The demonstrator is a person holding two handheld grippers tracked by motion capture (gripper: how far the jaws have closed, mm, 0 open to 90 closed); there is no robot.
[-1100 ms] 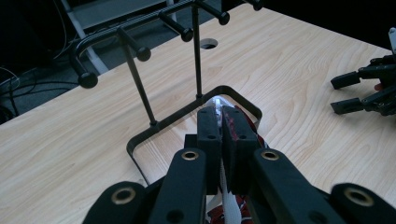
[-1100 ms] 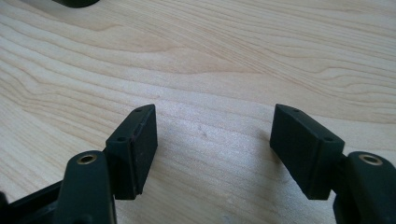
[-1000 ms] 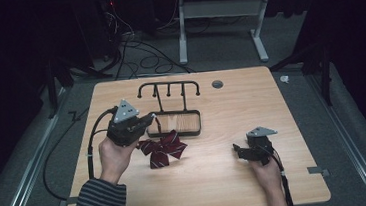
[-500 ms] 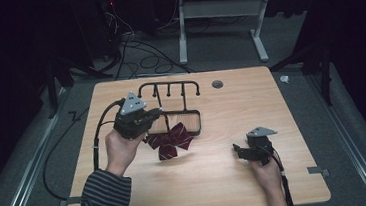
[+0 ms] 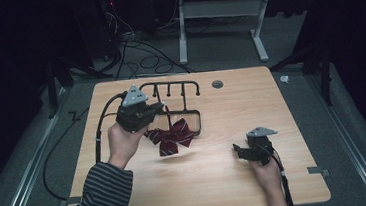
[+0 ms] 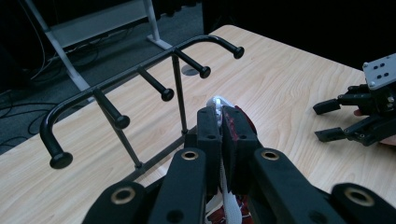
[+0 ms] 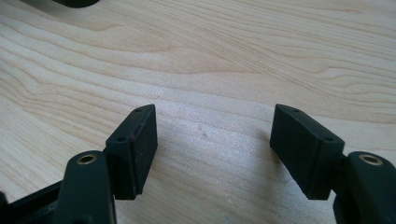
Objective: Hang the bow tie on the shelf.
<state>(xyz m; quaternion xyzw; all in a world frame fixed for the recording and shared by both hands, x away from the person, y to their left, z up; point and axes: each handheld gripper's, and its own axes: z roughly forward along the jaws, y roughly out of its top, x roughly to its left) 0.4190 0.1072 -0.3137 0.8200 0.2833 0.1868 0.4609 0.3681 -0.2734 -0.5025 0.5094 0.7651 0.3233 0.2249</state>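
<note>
Burgundy striped fabric bow tie (image 5: 173,138) with a white strap is lifted off the light wood-grain table (image 5: 272,110), hanging just at 5 o'clock of the left gripper (image 5: 157,108) and in front of the black metal wire rack (image 5: 182,90). Bow's long axis runs roughly 9-to-3 across the table, wings spread, soft and creased. Left gripper view: black jaws of the left gripper (image 6: 221,116) pressed together on the white strap and dark red cloth (image 6: 238,122), gripper aimed toward the rack's (image 6: 140,74) horizontal bar, which carries short pegs with ball ends, curved down at both ends, thin upright post onto a rectangular base frame. Left hand (image 5: 122,143) raised, forearm in a striped sleeve (image 5: 101,195) coming from 7 o'clock. Right gripper (image 5: 239,150) sits low over the table at 4 o'clock of the bow, well apart from it, held by the right hand (image 5: 267,173), pointing toward 9 o'clock. Right gripper view: right gripper (image 7: 215,140) jaws spread wide, flat matte pads, nothing between them, bare wood (image 7: 224,60) below.
</note>
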